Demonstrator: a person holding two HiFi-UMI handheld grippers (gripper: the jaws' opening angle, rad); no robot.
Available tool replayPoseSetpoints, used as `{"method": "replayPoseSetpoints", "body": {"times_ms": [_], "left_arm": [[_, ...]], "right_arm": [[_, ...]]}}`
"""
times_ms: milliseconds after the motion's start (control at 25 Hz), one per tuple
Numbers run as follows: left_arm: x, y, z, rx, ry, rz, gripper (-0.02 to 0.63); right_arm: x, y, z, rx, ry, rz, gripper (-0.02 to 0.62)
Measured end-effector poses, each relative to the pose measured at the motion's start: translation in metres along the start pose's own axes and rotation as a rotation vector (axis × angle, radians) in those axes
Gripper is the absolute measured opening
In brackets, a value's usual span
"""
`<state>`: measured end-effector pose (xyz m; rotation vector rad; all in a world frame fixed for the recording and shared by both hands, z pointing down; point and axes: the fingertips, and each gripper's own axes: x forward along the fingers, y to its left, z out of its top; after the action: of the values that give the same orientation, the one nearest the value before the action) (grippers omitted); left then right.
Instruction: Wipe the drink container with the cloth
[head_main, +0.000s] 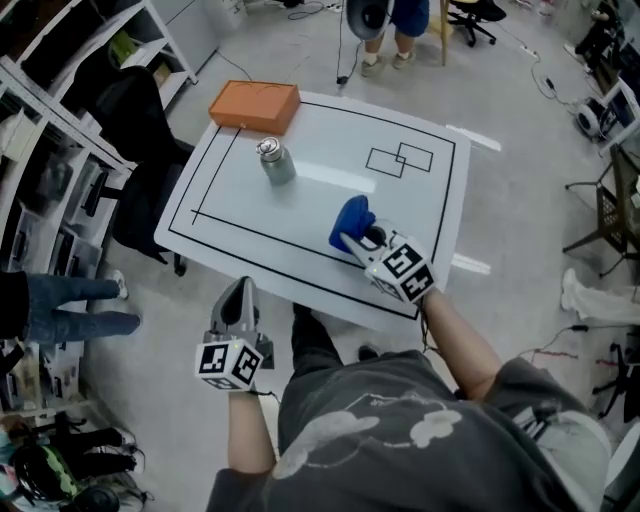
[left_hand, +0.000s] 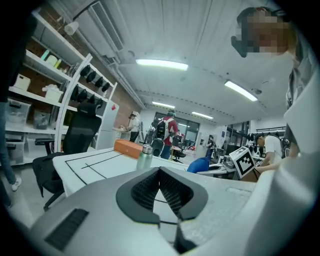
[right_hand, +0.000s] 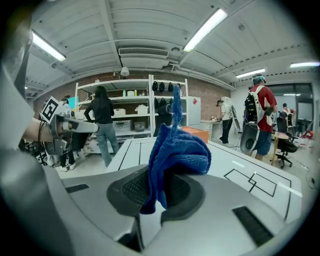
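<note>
While R gripper (right_hand: 161, 192) fingers clamp a fluffy blue terry cloth (right_hand: 177, 150) above the white worktop (head_main: 300, 225), L gripper (left_hand: 160, 175) fingers sit clenched, empty, just off its near edge. Cylindrical metal drink container (head_main: 276, 163) stands upright w/ bare room around; orange box (head_main: 255, 106) at far edge.

We see a nubby terry cloth (head_main: 351, 221), a brushed-metal drink container (head_main: 277, 163) (at its ten o'clock), and a smooth, faintly glossy table (head_main: 300, 232).

Grey floor (head_main: 520, 170) throughout. A white table (head_main: 300, 225) stood centre. White shelving (head_main: 40, 100) lined the frame's left edge, a black chair (head_main: 135, 125) beside it. Ceiling strip lights (left_hand: 161, 63) were lit.
</note>
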<state>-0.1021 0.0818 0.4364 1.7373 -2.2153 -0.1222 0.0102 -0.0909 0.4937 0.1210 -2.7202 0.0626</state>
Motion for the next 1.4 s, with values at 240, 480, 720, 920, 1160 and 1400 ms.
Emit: {"method": "replayPoseSetpoints", "body": {"times_ms": [240, 480, 720, 920, 1160, 1400], "left_arm": [[0.081, 0.044, 0.029, 0.085, 0.026, -0.145, 0.002], [0.145, 0.065, 0.034, 0.193, 0.120, -0.348, 0.003], [0.193, 0.070, 0.020, 0.306, 0.237, -0.552, 0.167], [0.232, 0.070, 0.000, 0.410, 0.347, -0.697, 0.275], [0.266, 0.070, -0.015, 0.477, 0.402, -0.750, 0.315], [0.278, 0.061, -0.026, 0.504, 0.432, -0.812, 0.334]], "right_arm": [[0.037, -0.037, 0.014, 0.032, 0.030, -0.128, 0.044], [0.075, -0.063, 0.028, -0.008, 0.093, -0.218, 0.044], [0.118, -0.076, 0.042, -0.127, 0.176, -0.220, 0.044], [0.153, -0.086, 0.052, -0.253, 0.225, -0.186, 0.043], [0.184, -0.092, 0.050, -0.369, 0.306, -0.101, 0.043], [0.196, -0.094, 0.043, -0.441, 0.345, -0.021, 0.043]]}}
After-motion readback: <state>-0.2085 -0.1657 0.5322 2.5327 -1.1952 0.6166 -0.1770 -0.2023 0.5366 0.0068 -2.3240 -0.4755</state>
